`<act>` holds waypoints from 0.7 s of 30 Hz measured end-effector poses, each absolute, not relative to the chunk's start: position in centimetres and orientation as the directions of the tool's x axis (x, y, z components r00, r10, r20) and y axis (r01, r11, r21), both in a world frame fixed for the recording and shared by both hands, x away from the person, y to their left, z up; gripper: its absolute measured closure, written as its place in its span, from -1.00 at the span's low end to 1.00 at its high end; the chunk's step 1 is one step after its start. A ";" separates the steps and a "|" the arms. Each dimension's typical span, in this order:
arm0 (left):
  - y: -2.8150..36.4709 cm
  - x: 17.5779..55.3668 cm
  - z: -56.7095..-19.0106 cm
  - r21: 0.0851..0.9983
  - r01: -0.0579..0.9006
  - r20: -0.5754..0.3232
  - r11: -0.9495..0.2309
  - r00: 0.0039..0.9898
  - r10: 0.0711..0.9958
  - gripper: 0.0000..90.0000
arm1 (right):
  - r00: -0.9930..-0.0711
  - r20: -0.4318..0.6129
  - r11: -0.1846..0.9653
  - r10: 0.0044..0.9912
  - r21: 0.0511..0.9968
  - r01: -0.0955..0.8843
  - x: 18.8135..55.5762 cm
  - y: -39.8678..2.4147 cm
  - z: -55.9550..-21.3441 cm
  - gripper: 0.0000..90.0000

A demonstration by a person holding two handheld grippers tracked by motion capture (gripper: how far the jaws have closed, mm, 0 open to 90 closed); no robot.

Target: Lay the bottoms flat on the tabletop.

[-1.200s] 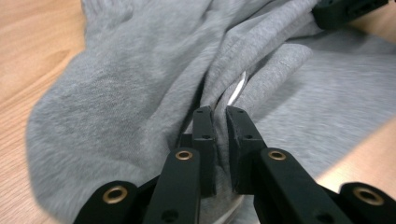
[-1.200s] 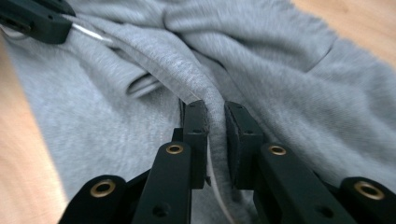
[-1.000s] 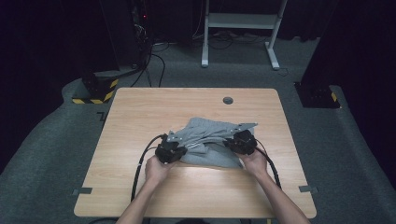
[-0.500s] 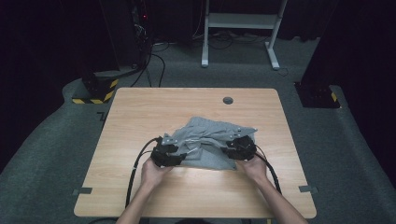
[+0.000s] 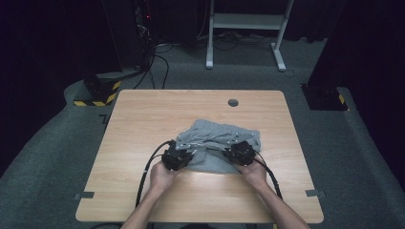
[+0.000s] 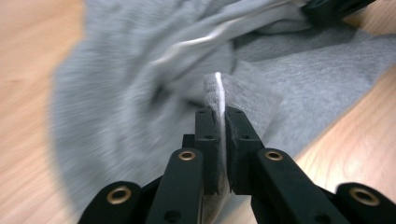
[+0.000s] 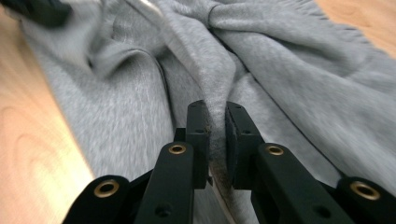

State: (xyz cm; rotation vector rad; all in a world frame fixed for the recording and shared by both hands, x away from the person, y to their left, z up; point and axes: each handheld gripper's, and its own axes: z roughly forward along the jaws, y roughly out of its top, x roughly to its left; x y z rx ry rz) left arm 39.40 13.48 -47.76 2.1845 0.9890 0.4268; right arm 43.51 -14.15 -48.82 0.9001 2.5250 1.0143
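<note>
A crumpled grey garment (image 5: pixel 217 136) lies on the wooden table (image 5: pixel 143 119), right of its centre. My left gripper (image 5: pixel 187 151) holds its near left edge. In the left gripper view the jaws have just closed, and the left gripper (image 6: pixel 220 116) pinches a fold of grey cloth (image 6: pixel 116 93) with a white seam. My right gripper (image 5: pixel 230 152) holds the near right edge; its jaws have also just closed. In the right gripper view the right gripper (image 7: pixel 215 112) grips a ridge of the garment (image 7: pixel 289 70). A stretch of cloth runs between the two grippers.
A round cable hole (image 5: pixel 233 102) sits near the table's far edge. Black cables (image 5: pixel 145 174) trail from both grippers toward the near edge. A white desk frame (image 5: pixel 243 21) and yellow-striped floor blocks (image 5: pixel 98 95) stand beyond the table.
Both hands have drawn a little toward the near edge, and the right gripper has shifted left. The garment's near edge is bunched closer together between the grippers.
</note>
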 end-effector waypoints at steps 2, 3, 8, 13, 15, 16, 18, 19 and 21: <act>14.6 38.7 -47.4 0.705 0.531 0.019 -0.471 0.649 0.761 0.90 | -0.764 -0.030 0.553 0.644 0.708 0.438 42.8 -15.1 -48.4 0.81; 15.2 38.5 -47.4 0.698 0.540 0.017 -0.470 0.644 0.765 0.90 | -0.762 -0.030 0.550 0.647 0.711 0.439 42.5 -15.6 -48.3 0.80; 17.0 36.7 -48.3 0.662 0.580 -0.004 -0.474 0.636 0.772 0.89 | -0.735 -0.035 0.553 0.677 0.683 0.477 41.7 -18.0 -49.6 0.78; 17.2 37.0 -49.0 0.645 0.615 -0.034 -0.454 0.616 0.787 0.64 | -0.729 -0.049 0.559 0.683 0.678 0.478 41.7 -18.2 -50.8 0.72; 17.0 37.1 -48.5 0.671 0.606 -0.038 -0.427 0.603 0.797 0.34 | -0.730 -0.073 0.571 0.679 0.678 0.464 42.0 -17.9 -50.9 0.72; 16.8 37.2 -48.2 0.690 0.599 -0.052 -0.406 0.601 0.797 0.22 | -0.730 -0.077 0.571 0.679 0.680 0.459 42.2 -17.8 -51.0 0.72; 16.5 37.4 -47.5 0.721 0.582 -0.071 -0.376 0.602 0.795 0.10 | -0.732 -0.096 0.578 0.675 0.685 0.443 42.7 -17.6 -51.2 0.72; 16.3 37.7 -47.4 0.730 0.578 -0.075 -0.365 0.599 0.797 0.07 | -0.731 -0.109 0.583 0.673 0.688 0.433 42.9 -17.4 -51.2 0.72; 15.7 38.3 -47.3 0.735 0.574 -0.066 -0.361 0.591 0.804 0.04 | -0.731 -0.120 0.587 0.671 0.689 0.425 43.3 -17.0 -51.3 0.72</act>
